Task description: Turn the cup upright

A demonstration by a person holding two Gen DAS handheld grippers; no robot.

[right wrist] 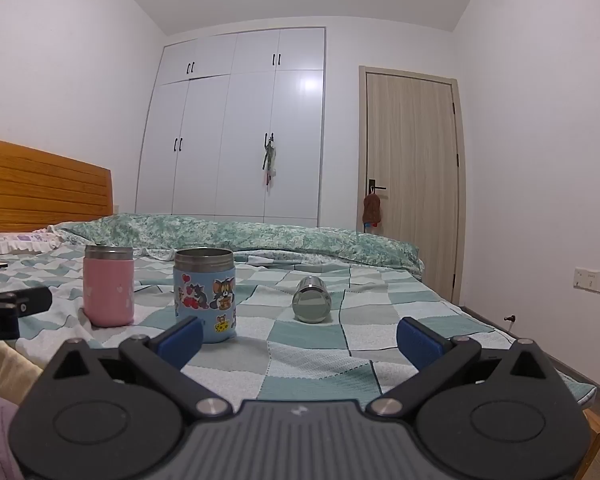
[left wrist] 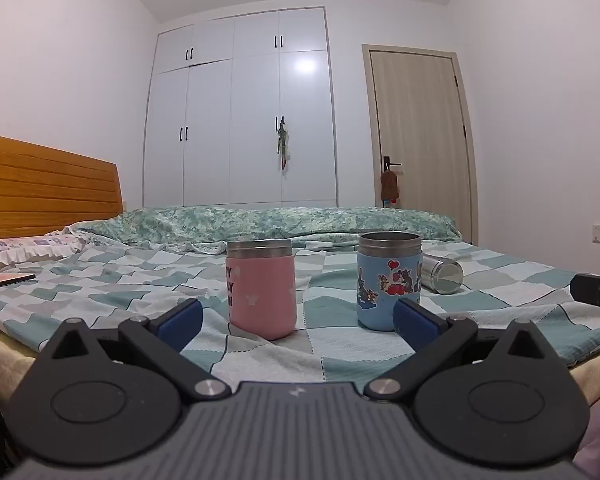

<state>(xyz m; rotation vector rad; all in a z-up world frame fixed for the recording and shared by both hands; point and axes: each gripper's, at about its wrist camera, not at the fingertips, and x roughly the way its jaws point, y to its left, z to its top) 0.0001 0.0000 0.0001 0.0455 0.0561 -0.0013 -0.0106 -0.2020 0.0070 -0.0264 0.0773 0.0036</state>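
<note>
A steel cup [right wrist: 311, 299] lies on its side on the checked bedsheet, its round end facing me; in the left wrist view it [left wrist: 444, 272] lies behind the blue cup. A pink cup [left wrist: 261, 289] [right wrist: 109, 286] and a blue cartoon-sticker cup [left wrist: 388, 280] [right wrist: 205, 294] stand upright, mouths up. My left gripper [left wrist: 298, 320] is open and empty, in front of the pink and blue cups. My right gripper [right wrist: 299, 338] is open and empty, a short way in front of the lying steel cup.
The bed [right wrist: 320, 344] has a rolled green quilt [right wrist: 236, 236] along its far side, a wooden headboard [left wrist: 48, 188] and pillows at left. A white wardrobe [left wrist: 240, 120] and a door [right wrist: 412, 176] stand behind. The bed's right edge drops to the floor.
</note>
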